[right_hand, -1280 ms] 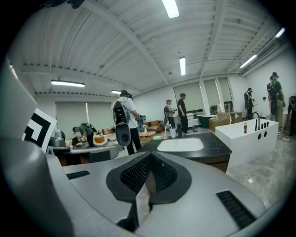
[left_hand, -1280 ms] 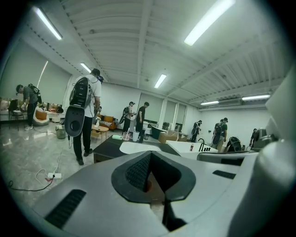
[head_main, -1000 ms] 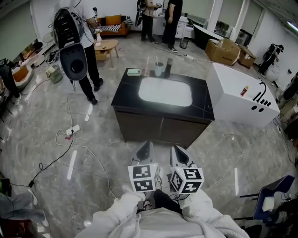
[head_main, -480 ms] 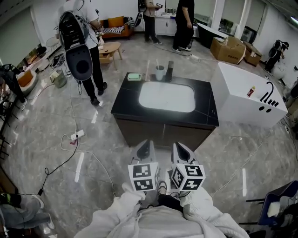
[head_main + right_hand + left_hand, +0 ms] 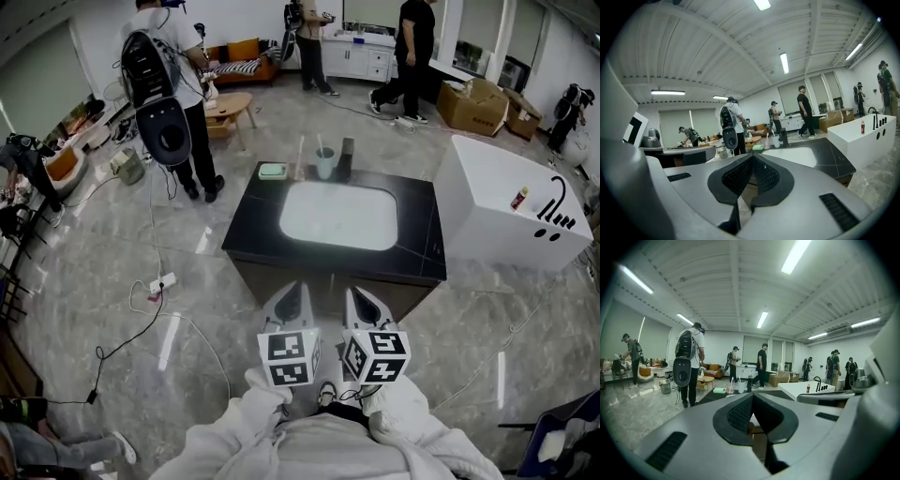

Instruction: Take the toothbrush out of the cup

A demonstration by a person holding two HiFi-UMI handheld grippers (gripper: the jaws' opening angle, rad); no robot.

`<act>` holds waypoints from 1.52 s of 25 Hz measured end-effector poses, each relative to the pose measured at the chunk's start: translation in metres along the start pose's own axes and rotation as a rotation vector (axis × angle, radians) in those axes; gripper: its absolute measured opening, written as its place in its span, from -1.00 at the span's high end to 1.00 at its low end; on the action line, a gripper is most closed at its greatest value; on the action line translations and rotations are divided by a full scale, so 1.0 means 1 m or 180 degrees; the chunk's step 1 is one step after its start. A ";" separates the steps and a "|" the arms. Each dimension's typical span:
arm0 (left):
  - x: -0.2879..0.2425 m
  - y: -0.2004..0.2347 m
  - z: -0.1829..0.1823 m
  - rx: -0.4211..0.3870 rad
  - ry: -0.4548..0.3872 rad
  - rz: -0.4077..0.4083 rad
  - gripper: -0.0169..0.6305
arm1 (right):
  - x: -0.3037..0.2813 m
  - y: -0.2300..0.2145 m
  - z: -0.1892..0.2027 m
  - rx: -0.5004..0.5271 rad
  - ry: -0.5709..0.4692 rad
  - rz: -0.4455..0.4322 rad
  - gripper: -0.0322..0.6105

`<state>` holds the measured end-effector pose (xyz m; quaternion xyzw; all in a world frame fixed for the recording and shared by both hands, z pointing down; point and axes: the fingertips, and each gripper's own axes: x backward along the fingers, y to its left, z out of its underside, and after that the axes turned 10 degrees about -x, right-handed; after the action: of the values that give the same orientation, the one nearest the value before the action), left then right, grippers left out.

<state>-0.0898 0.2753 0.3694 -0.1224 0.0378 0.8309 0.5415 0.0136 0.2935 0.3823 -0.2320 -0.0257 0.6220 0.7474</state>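
A pale cup (image 5: 324, 164) with a toothbrush (image 5: 320, 150) standing in it sits at the far edge of the black counter (image 5: 251, 220), behind the white basin (image 5: 339, 216). The cup also shows small in the left gripper view (image 5: 741, 386) and the right gripper view (image 5: 776, 140). My left gripper (image 5: 297, 290) and right gripper (image 5: 352, 292) are held side by side close to my body, well short of the counter. Both are shut with nothing between the jaws, as the left gripper (image 5: 751, 397) and right gripper (image 5: 753, 157) show in their own views.
A green soap dish (image 5: 273, 171), a thin upright stick (image 5: 299, 155) and a dark bottle (image 5: 346, 159) stand beside the cup. A white bathtub (image 5: 511, 211) is at the right. A person with a backpack (image 5: 164, 89) stands at the far left. Cables (image 5: 150, 286) lie on the floor.
The view has drawn closer to the counter, which now sits lower in the frame. People in the background have walked on. Both grippers stay shut, held as before.
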 end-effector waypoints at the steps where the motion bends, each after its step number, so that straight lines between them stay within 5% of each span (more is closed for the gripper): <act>1: -0.007 0.000 -0.001 0.0002 0.0001 -0.0014 0.94 | -0.006 -0.004 -0.003 0.0002 0.0004 -0.0010 0.83; 20: -0.084 -0.008 -0.008 0.0071 0.0098 -0.0166 0.94 | -0.061 -0.063 -0.026 -0.0007 0.0144 -0.0039 0.83; 38: -0.133 0.003 -0.011 0.0129 0.0075 -0.0132 0.94 | -0.105 -0.074 -0.030 0.0085 0.0245 -0.0025 0.83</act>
<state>-0.0401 0.1530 0.3913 -0.1220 0.0585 0.8170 0.5605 0.0681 0.1763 0.4101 -0.2457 0.0105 0.6100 0.7533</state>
